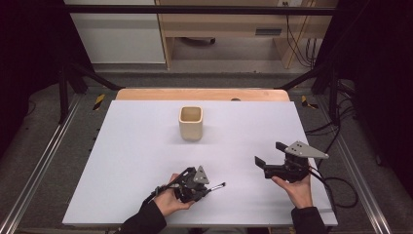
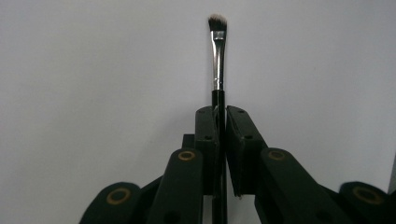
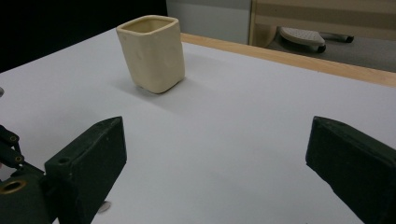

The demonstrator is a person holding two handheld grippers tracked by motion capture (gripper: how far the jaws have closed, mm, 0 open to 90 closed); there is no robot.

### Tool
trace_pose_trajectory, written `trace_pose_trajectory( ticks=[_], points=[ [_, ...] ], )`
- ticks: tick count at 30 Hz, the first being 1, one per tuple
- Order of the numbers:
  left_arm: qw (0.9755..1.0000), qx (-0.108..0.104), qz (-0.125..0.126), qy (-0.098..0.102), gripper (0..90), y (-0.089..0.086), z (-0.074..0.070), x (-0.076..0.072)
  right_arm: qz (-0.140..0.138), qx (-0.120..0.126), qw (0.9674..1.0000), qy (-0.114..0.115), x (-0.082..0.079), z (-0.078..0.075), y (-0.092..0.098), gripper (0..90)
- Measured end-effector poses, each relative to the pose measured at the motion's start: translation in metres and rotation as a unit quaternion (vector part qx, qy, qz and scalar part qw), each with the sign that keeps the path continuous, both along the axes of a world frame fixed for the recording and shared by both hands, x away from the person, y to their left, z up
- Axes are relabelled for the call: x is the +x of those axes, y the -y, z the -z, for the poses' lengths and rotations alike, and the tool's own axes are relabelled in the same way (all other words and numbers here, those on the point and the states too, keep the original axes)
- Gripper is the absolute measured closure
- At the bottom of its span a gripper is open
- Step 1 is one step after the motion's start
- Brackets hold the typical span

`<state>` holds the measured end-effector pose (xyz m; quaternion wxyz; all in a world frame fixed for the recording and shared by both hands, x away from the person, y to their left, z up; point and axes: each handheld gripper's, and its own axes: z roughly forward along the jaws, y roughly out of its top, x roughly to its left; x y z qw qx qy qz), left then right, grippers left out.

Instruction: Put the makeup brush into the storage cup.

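White tabletop (image 1: pixel 136 161): left tongs (image 2: pixel 222 116) clamp a slim black-handled, silver-ferruled brush (image 2: pixel 217 60); right tongs (image 3: pixel 215 154) gape, holding nothing.

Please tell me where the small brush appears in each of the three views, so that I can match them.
High view: brush low centre, sticking rightward from the left gripper.
Left gripper view: centre, handle clamped between the jaws, bristles up.
Right gripper view: I cannot find the brush there.
Shared landmark: the white table, also around the brush in the left gripper view.
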<state>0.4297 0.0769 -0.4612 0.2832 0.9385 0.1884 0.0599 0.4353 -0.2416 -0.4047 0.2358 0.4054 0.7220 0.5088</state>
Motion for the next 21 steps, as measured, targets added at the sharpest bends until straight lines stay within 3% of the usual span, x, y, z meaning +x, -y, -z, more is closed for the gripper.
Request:
trace_pose_trajectory(
  ticks=[5, 11, 13, 15, 18, 21],
  points=[
    [1.0000, 0.000, 0.004, -0.003, 72.1, 0.000, -0.003, 0.000, 0.000, -0.001, 1.0000, -0.001, 0.000, 0.000, 0.000, 5.5],
    [1.0000, -0.005, 0.006, 0.006, 60.3, -0.004, -0.019, 0.000, 0.002, 0.000, 1.0000, 0.001, -0.001, -0.001, 0.002, 5.5],
    [0.9999, -0.004, 0.009, -0.003, 58.6, -0.005, -0.023, 0.003, 0.002, 0.001, 1.0000, 0.001, -0.001, -0.001, 0.002, 5.5],
    [0.9997, 0.018, 0.017, -0.008, 53.6, -0.003, -0.026, 0.007, 0.002, 0.001, 1.0000, 0.001, -0.001, -0.002, 0.002, 5.5],
    [0.9994, 0.027, 0.017, -0.011, 52.0, -0.002, -0.026, 0.009, 0.002, 0.001, 1.0000, 0.002, -0.001, -0.002, 0.002, 5.6],
    [0.9985, 0.050, 0.020, -0.012, 46.6, 0.004, -0.024, 0.012, 0.002, 0.004, 1.0000, 0.003, -0.001, -0.003, 0.003, 5.7]
  ],
)
